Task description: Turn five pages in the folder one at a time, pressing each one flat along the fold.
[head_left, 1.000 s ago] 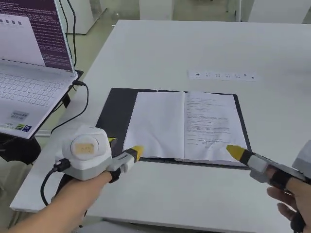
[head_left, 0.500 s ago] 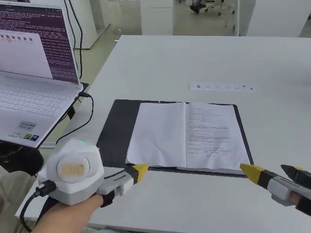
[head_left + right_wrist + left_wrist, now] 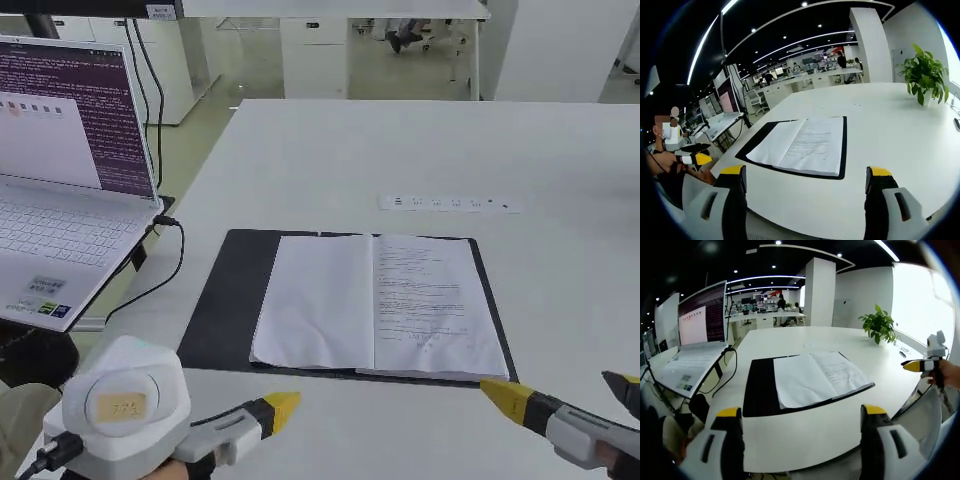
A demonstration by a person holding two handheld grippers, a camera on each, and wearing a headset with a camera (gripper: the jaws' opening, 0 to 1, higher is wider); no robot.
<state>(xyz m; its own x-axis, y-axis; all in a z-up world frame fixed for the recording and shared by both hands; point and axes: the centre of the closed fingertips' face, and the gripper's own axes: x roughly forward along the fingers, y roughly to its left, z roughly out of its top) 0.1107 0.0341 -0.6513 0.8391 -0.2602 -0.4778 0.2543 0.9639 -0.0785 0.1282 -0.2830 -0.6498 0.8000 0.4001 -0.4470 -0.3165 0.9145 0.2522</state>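
The black folder lies open on the white table. Its left page is blank and its right page carries printed text, both lying flat. My left gripper hovers near the table's front edge, short of the folder's left corner. In its own view the left gripper is open and holds nothing, with the folder ahead. My right gripper hangs off the folder's near right corner. The right gripper is open too, facing the folder.
An open laptop stands at the left with a cable running toward the folder. A white power strip lies behind the folder. A potted plant stands at the far side.
Both grippers have drawn back from the folder's near edge toward me; the right one no longer rests on the page corner. The head camera has tilted up. The folder has not moved.
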